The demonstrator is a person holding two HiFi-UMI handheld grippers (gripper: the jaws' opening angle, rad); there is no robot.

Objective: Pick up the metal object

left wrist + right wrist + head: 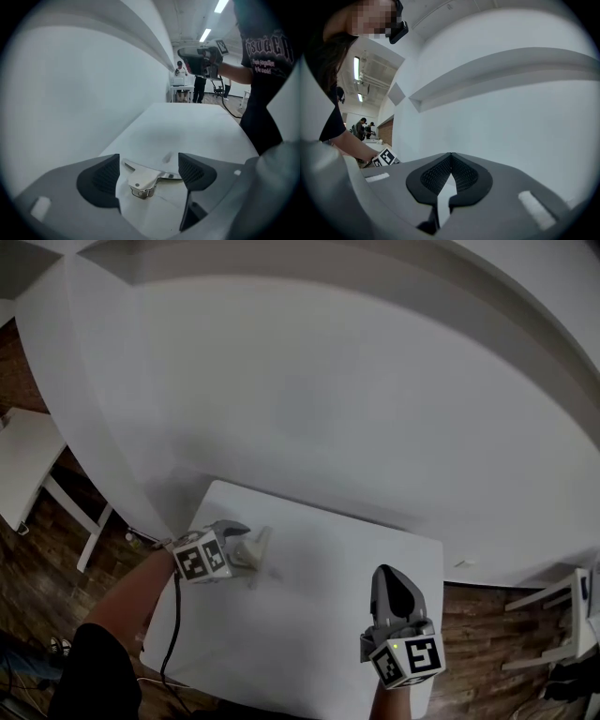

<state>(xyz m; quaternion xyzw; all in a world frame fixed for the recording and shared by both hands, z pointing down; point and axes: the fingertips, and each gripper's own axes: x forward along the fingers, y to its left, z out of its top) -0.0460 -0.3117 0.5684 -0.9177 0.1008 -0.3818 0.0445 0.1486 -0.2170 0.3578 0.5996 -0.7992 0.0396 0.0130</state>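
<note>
On the left, my left gripper (149, 171) sits low over the white tabletop (309, 615), its fingers (101, 180) spread wide and released. The metal object (143, 180), a small shiny piece that looks like a latch or clasp with a flat arm running off to one side, lies flat on the tabletop right between them. Neither pad touches it; I see a gap of bare tabletop on both sides. From the head view, the object rests just ahead of the left gripper, near the tabletop's left edge.

Toward the right, my right gripper (394, 589) hangs over the near right part of the tabletop, well apart from the object. Its fingers are clenched together with nothing in them, and it looks out at the pale wall.

As I judge it, the pickup is not yet done: the object is framed but not gripped, and it bears fully on the tabletop. What is left is to close the left fingers on the clasp's thicker body and lift. It sits low and flat, so I expect the pads must go right down to the surface to catch it.
</note>
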